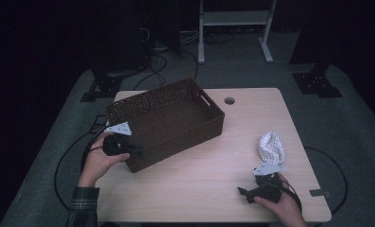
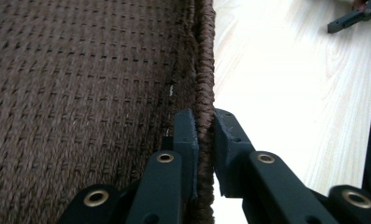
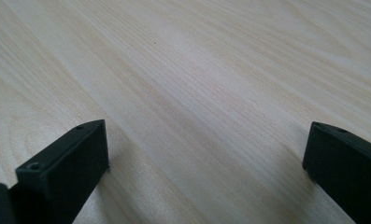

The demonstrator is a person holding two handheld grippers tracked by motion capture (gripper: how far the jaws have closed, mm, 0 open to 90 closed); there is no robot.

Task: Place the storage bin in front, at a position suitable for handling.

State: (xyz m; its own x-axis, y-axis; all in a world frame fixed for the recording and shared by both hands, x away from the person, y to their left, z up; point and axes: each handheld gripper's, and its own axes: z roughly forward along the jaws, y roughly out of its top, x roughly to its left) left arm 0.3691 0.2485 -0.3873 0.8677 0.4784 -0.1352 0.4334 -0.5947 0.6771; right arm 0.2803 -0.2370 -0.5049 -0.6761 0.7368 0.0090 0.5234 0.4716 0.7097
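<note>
- The brown woven basket (image 1: 166, 120) stands on the pale wooden bench (image 1: 213, 175), turned at an angle, towards the left and far part of it.
- The left gripper (image 1: 137, 150) is at the basket's near left corner; in the left gripper view its jaws are clenched on the basket's rim (image 2: 204, 93), one inside the wall, one outside.
- The right gripper (image 1: 245, 194) rests low over the bench near its front right edge, jaws spread wide with only bare wood between them.
- A white patterned cloth (image 1: 270, 147) lies bunched just beyond the right hand (image 1: 282, 205), well apart from the basket.
</note>
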